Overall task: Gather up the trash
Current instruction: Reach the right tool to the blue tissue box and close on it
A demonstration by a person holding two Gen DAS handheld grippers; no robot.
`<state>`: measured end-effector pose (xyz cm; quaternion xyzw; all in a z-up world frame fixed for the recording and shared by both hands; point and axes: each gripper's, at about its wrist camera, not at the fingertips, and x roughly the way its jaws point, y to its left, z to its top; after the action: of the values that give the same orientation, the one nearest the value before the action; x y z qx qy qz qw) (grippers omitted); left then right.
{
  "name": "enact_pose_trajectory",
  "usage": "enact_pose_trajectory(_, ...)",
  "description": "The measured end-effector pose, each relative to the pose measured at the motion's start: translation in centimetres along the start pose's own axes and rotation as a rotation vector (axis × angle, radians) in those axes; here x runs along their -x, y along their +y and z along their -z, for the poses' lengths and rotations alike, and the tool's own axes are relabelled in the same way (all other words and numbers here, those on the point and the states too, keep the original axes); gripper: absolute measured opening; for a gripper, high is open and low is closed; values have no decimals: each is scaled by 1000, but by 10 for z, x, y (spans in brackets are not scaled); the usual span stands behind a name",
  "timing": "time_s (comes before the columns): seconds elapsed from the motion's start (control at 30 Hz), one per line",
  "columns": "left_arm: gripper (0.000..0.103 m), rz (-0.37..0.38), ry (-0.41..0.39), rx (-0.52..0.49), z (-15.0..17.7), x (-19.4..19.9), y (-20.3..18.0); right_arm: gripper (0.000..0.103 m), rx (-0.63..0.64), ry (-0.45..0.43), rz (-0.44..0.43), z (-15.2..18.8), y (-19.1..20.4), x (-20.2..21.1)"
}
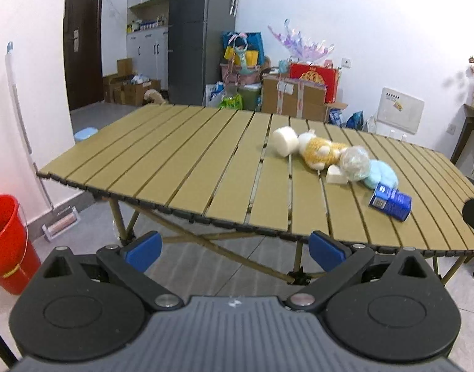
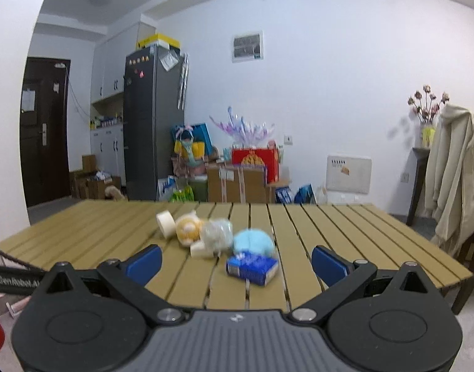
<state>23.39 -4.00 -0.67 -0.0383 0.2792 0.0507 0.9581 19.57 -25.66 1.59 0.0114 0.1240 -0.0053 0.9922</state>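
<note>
Blue carton [image 2: 252, 269] lies on the slatted table [image 2: 361, 248] just ahead of the right gripper [image 2: 236, 262], between its spread, empty fingers. Left gripper [image 1: 235, 251] hangs wide apart too, short of the table edge, the carton well off to its right.

Counter [image 1: 181, 161]: matt tan slats, wood-look, smooth, dark gaps between. Blue carton [image 1: 390, 201]: glossy printed card, at 3 o'clock of the pile in the left view. Clear wrap ball [image 1: 355, 162]: crinkled shiny film. Yellow plush toy [image 1: 320, 152]: fuzzy cloth. Light blue lump [image 1: 381, 175]: soft, matt, fleece-like. White roll [image 1: 285, 141]: matt, smooth. Red bucket [image 1: 4, 241] at 9 o'clock: glossy plastic. Left tool [image 1: 235, 251]: matt black plastic arms, blue rubbery-looking pads, bright metal pivot pins. Right tool [image 2: 237, 265]: same finish.
</note>
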Motion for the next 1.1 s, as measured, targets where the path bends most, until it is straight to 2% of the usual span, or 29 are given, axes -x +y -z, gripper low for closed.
enact_pose_trajectory(0.23, 103, 30, -18, 38, -15, -20, -1, 103, 10, -54, -39, -9, 3, -17)
enact_pose_trajectory(0.47, 103, 35, -26, 24, -20, -53, -6, 103, 62, -60, -6, 11, -4, -61)
enact_pose_trajectory(0.77, 103, 36, -10, 20, -18, -101, -15, 103, 58, 7, 6, 43, -17, -127)
enact_pose_trajectory(1.1, 103, 58, -2, 28, -20, -148, -22, 103, 35, 116, 61, 55, -14, -207)
